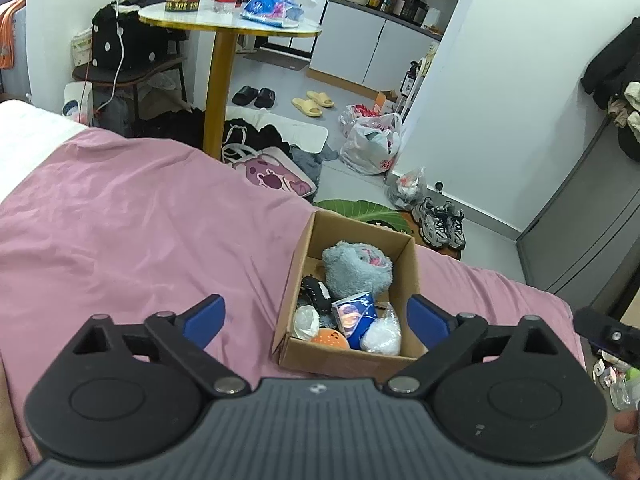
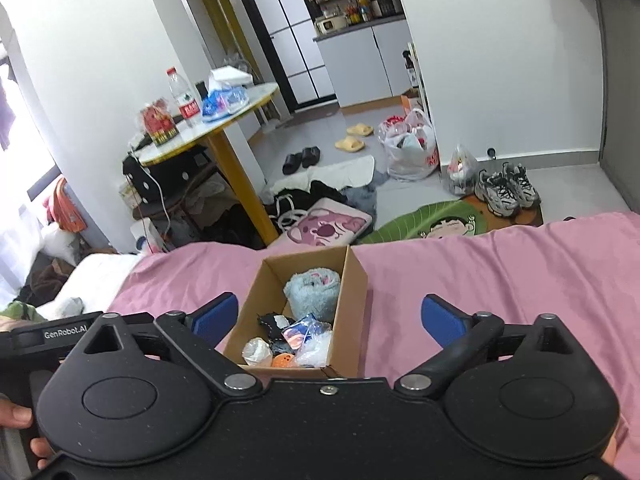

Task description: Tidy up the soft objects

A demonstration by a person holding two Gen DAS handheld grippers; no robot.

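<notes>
Both the left tongs (image 1: 316, 316) and the right tongs (image 2: 330, 316) gape wide and empty over the cardboard box (image 1: 404, 268) on the pink bed (image 1: 140, 220). Inside, the grey plush (image 1: 354, 270) looks light and squashy, best pinched at its bulging middle. Beneath it, the small wrapped packets (image 1: 380, 334) overlap and are hard to identify.

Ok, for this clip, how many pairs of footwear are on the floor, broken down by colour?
Black slippers: 1 pair
Yellow slippers: 1 pair
Grey-and-black sneakers: 1 pair
Total: 3 pairs
</notes>
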